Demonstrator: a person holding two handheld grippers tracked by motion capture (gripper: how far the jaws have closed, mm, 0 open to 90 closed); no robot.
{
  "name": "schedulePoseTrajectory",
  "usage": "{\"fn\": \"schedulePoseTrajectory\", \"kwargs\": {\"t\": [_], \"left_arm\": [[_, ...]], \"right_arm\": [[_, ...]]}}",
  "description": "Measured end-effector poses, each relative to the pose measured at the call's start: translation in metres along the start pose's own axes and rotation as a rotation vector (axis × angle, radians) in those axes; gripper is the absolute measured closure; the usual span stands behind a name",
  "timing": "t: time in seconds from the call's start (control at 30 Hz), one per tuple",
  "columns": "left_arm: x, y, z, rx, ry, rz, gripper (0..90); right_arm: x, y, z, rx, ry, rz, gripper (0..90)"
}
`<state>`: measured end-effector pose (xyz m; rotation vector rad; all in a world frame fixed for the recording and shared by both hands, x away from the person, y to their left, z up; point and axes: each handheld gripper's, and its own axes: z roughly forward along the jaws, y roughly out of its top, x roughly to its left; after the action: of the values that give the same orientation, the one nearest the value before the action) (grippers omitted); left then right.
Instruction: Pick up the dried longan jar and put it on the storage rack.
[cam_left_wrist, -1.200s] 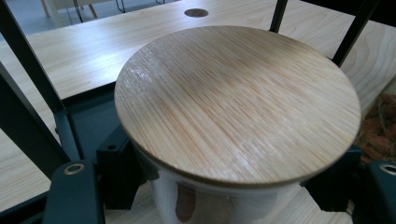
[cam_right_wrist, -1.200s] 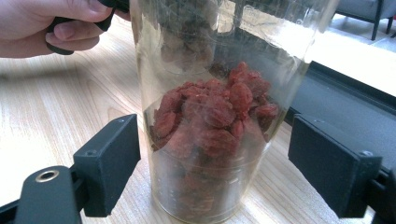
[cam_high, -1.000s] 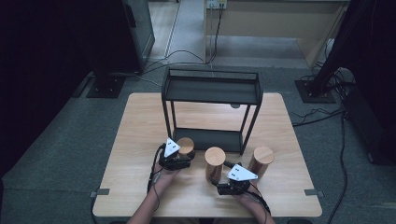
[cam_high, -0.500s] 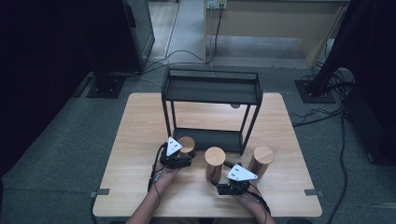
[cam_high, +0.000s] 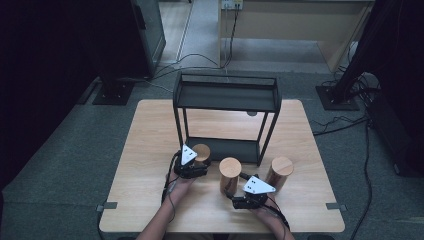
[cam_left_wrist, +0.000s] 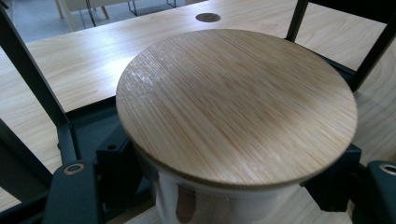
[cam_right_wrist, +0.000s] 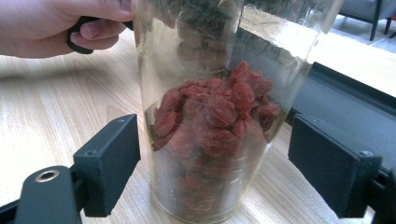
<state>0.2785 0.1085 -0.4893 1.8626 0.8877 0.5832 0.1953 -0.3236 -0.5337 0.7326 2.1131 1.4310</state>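
Three glass jars with round wooden lids stand in front of a black two-tier rack (cam_high: 225, 95). My left gripper (cam_high: 200, 161) is shut on the left jar (cam_high: 202, 151) at the lower shelf's front left corner. In the left gripper view the lid (cam_left_wrist: 233, 102) lies between the jaws of the left gripper (cam_left_wrist: 224, 191), and the pads (cam_left_wrist: 116, 168) press the glass. My right gripper (cam_high: 235, 191) stands open around the middle jar (cam_high: 230, 170). That jar (cam_right_wrist: 210, 126) holds red dried berries, and the right gripper (cam_right_wrist: 215, 163) has a gap between glass and pad on each side.
A third jar (cam_high: 280, 170) stands to the right of the right gripper. The rack's legs (cam_high: 177, 130) and lower shelf (cam_high: 225, 145) sit just behind the jars. The wooden table (cam_high: 150, 145) has bare room left and right. A person's hand (cam_right_wrist: 56, 28) shows behind the berry jar.
My left gripper and its jar have shifted slightly toward the rack. The right gripper has stayed where it was, jaws unchanged.
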Motion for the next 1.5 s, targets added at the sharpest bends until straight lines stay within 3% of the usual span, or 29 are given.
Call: {"fn": "schedulePoseTrajectory", "kwargs": {"t": [0.6, 1.5], "left_arm": [[0.001, 0.009, 0.005, -0.001, 0.022, 0.002, 25.6], [-0.003, 0.019, 0.035, 0.025, 0.051, 0.008, 25.6]], "right_arm": [[0.0, -0.001, -0.001, -0.003, -0.002, 0.006, 16.4], [0.003, 0.001, 0.0, 0.005, -0.003, -0.013, 16.5]]}}
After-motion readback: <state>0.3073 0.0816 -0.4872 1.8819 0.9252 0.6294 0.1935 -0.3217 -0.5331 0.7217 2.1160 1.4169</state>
